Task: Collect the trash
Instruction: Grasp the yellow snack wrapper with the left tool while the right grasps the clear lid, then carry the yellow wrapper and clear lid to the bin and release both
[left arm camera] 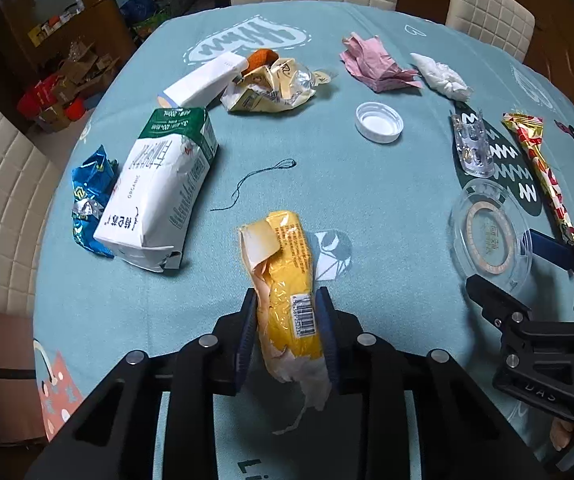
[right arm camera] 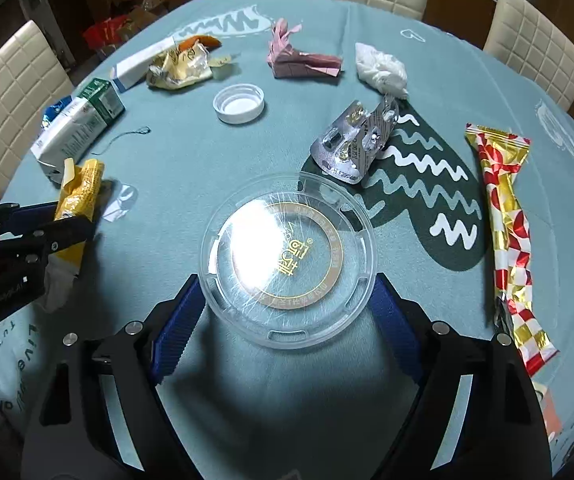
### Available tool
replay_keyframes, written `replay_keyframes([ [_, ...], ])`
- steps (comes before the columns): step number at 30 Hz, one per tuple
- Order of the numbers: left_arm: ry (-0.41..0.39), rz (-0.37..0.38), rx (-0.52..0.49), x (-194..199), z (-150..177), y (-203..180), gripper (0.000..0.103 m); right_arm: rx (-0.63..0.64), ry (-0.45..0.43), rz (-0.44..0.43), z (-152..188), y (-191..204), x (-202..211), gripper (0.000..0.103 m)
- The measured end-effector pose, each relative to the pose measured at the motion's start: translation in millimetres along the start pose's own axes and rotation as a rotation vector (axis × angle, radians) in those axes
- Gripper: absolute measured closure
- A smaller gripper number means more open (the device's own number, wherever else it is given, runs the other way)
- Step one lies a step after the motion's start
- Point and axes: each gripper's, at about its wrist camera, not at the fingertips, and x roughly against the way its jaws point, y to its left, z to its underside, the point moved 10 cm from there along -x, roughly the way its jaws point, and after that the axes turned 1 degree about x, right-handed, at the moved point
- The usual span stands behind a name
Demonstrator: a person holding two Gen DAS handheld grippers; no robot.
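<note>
My left gripper (left arm camera: 287,294) is shut on a crumpled yellow wrapper (left arm camera: 287,264), which sticks out forward over the teal tablecloth (left arm camera: 367,200). The right wrist view shows this gripper at the left edge with the yellow wrapper (right arm camera: 81,188) in it. My right gripper (right arm camera: 287,280) straddles a round clear plastic lid (right arm camera: 287,256) lying flat on the cloth. Its blue pads (right arm camera: 175,324) touch the lid's rim on both sides. In the left wrist view the right gripper (left arm camera: 503,258) is at the right around the same lid (left arm camera: 491,232).
More trash lies around: a white and green carton (left arm camera: 159,188), a blue foil wrapper (left arm camera: 91,196), a white box (left arm camera: 203,80), a cream wrapper (left arm camera: 271,88), pink paper (left arm camera: 375,64), white tissue (left arm camera: 443,76), a white cap (left arm camera: 379,122), a blister pack (right arm camera: 355,140), a red-gold wrapper (right arm camera: 507,224). Chairs ring the table.
</note>
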Motion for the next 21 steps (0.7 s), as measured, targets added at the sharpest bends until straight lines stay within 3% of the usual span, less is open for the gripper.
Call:
replay_keyframes([
  [13,-0.089,0.009,-0.043,38,-2,7,0.077,-0.01,-0.062,-0.005,-4,7,36,0.02],
  [21,-0.129,-0.009,0.005,54,1,39,0.077,0.059,-0.095,-0.024,-18,44,49,0.02],
])
